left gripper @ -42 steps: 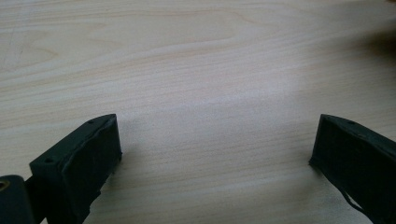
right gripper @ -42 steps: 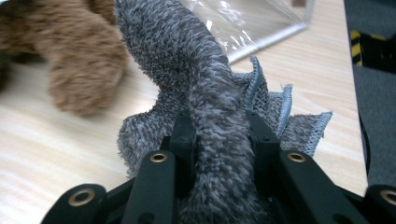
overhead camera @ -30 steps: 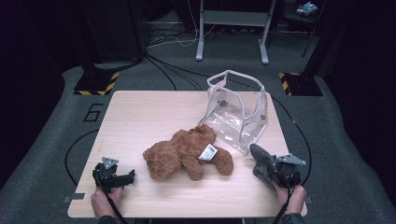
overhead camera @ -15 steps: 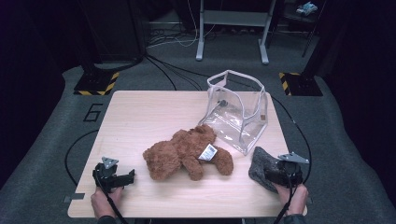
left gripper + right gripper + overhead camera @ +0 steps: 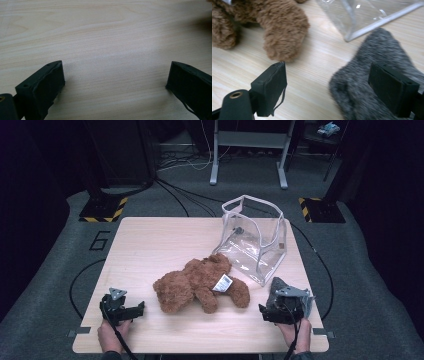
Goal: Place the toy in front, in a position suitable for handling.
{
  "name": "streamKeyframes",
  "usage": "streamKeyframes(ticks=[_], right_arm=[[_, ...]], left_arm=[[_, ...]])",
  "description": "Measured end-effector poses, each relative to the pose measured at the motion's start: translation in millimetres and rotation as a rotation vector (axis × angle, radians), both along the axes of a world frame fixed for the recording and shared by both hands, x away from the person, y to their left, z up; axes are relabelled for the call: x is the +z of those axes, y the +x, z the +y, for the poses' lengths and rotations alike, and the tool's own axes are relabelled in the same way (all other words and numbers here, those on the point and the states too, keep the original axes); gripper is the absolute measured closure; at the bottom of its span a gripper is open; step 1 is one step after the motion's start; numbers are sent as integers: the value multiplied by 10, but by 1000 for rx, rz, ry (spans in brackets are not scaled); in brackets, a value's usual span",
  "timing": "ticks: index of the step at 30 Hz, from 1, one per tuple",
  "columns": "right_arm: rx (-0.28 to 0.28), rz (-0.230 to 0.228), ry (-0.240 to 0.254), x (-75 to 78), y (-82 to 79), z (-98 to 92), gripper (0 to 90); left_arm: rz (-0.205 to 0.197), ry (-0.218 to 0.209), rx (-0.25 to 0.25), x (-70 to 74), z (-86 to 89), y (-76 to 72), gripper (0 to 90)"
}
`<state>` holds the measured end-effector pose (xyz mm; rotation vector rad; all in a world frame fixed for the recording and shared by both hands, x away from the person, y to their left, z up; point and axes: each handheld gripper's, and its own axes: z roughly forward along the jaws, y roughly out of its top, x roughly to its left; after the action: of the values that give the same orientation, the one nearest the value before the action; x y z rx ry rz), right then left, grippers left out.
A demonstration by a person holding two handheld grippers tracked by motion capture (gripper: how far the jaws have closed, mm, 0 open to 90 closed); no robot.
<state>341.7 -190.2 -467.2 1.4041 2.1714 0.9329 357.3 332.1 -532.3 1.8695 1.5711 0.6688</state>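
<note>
We have just let go of the grey sock (image 5: 372,82): our right tongs (image 5: 327,85) have been opening, and their jaws now stand wide, one over bare wood, the other over the sock, which lies on the tabletop (image 5: 165,245) just beside the bottom edge of the clear bag (image 5: 257,240). From the blurred right gripper view we cannot be sure the far pad is quite free of the cloth, though it looks so. Our left tongs (image 5: 113,82) rest open on empty wood at the near left corner. The bear (image 5: 200,285) lies between the two hands, touching the bag's front. The release seems done; next we would likely draw the right tongs clear of the sock, then take up the bear or the bag.
</note>
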Motion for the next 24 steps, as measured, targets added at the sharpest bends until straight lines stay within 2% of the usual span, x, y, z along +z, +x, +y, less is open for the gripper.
streamKeyframes(ticks=[5,7,10,12,14,15,16,17,18,22,23,24], right_arm=[[47,11,-7,22,81,177,146],[69,-1,-1,42,131,248,146],[93,-1,12,84,202,346,147],[110,5,0,102,247,405,148],[114,15,-7,125,294,476,148],[132,8,-15,132,326,494,148],[132,8,-15,132,326,494,148],[129,9,-6,149,359,529,148],[133,6,5,190,417,570,148],[166,-15,9,299,556,687,153],[166,-15,9,299,556,687,153],[172,-19,10,369,621,768,165]], left_arm=[[1,-2,-15,2,6,12,10],[1,-3,-20,2,10,11,13],[20,3,-44,22,22,7,21],[67,-11,-68,70,15,11,21],[50,-68,-52,133,39,-10,13],[50,-68,-52,133,39,-10,17],[48,-116,-40,184,45,-26,17],[41,-142,-38,227,39,-27,11],[13,-154,-35,333,3,-41,1],[-54,-160,-70,656,-162,-79,8],[-54,-160,-70,656,-162,-79,8],[-92,-182,-92,791,-258,-79,9]])
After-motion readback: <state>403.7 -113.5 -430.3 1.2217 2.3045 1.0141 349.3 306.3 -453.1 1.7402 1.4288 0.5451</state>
